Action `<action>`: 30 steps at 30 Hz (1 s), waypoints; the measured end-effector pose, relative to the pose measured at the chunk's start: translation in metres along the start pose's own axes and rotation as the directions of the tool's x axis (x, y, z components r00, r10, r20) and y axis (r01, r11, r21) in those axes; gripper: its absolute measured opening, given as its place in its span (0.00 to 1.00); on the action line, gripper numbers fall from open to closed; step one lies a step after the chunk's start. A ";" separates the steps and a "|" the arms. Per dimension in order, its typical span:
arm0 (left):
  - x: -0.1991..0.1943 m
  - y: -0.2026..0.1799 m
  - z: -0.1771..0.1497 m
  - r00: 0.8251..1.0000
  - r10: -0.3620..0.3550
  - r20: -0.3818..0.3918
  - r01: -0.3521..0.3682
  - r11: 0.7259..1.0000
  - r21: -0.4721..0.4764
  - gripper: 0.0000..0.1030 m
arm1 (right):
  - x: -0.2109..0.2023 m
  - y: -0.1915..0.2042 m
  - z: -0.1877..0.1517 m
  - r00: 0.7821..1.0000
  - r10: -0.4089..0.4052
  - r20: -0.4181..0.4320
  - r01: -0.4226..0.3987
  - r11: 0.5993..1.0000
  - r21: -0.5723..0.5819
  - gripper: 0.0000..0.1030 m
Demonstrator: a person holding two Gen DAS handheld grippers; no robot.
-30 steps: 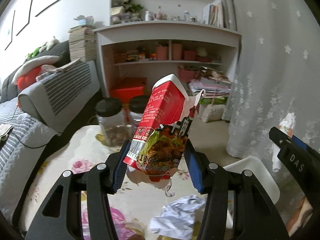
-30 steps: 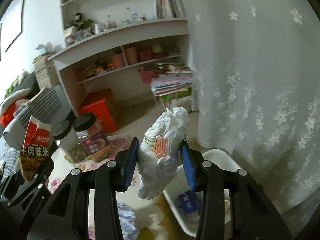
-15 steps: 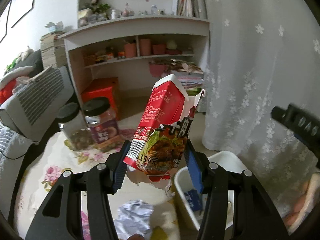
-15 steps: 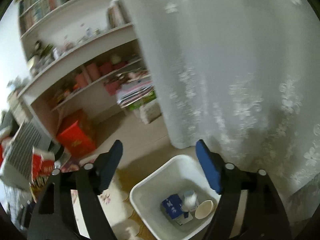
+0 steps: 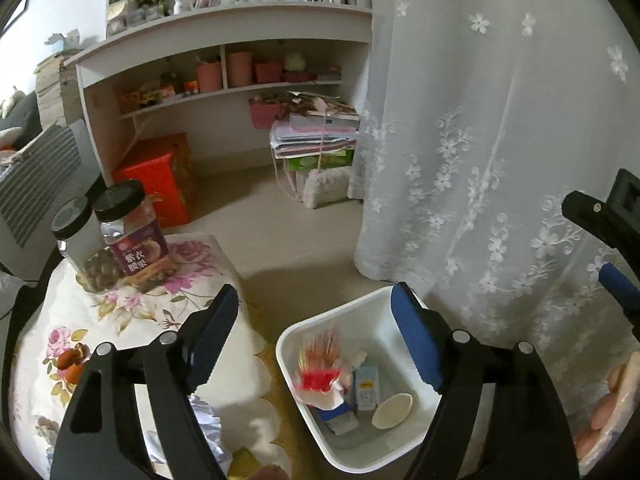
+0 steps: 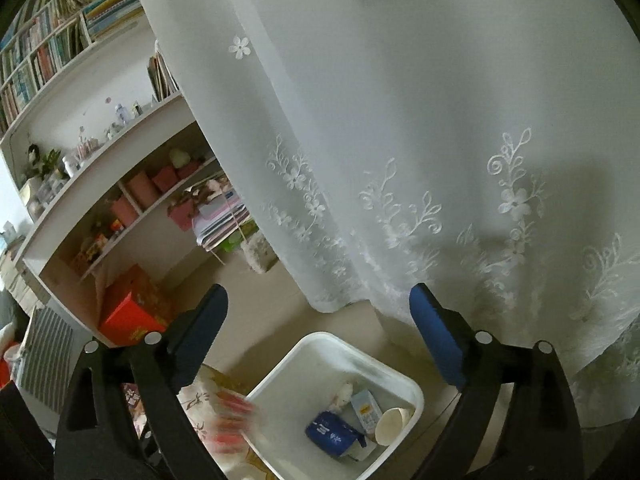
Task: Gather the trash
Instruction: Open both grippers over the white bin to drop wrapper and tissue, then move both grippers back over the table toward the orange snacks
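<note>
Both the left hand-held gripper point(image 5: 314, 338) and the right hand-held gripper point(image 6: 318, 338) are wide open and empty above the white bin point(image 5: 372, 304), where a blurred red wrapper point(image 5: 318, 374) is.

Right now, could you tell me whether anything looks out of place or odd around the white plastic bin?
Yes: a red snack wrapper, motion-blurred, is dropping into the white plastic bin. Crumpled white paper lies on the floral tablecloth.
</note>
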State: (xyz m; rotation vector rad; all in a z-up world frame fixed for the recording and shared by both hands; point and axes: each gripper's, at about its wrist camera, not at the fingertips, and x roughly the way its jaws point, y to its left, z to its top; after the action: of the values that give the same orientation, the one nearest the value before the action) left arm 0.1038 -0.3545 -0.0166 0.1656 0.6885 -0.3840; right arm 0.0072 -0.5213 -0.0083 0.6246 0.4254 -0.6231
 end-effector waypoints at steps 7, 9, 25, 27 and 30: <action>-0.011 0.019 -0.004 1.000 0.028 0.013 -0.028 0.999 -0.017 0.75 | -0.009 0.023 -0.007 0.999 0.009 0.037 -0.007 0.998 -0.059 0.93; -0.017 0.029 -0.005 0.999 0.047 0.022 -0.047 0.998 -0.030 0.75 | -0.012 0.036 -0.012 0.999 0.021 0.045 -0.017 0.996 -0.093 0.93; -0.063 0.138 -0.025 0.976 0.208 0.062 -0.193 0.963 -0.187 0.79 | -0.038 0.139 -0.070 0.989 0.148 0.032 -0.129 0.935 -0.330 0.93; -0.068 0.150 -0.028 0.973 0.224 0.064 -0.207 0.957 -0.204 0.79 | -0.041 0.149 -0.079 0.987 0.157 0.029 -0.137 0.925 -0.354 0.93; -0.076 0.171 -0.033 0.965 0.252 0.066 -0.230 0.944 -0.236 0.83 | -0.043 0.163 -0.092 0.986 0.168 0.020 -0.148 0.910 -0.388 0.93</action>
State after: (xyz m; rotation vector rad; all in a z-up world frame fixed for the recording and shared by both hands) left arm 0.0992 -0.1666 0.0111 0.0133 0.6039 -0.0749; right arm 0.0648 -0.3391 0.0136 0.2609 0.4282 -0.3840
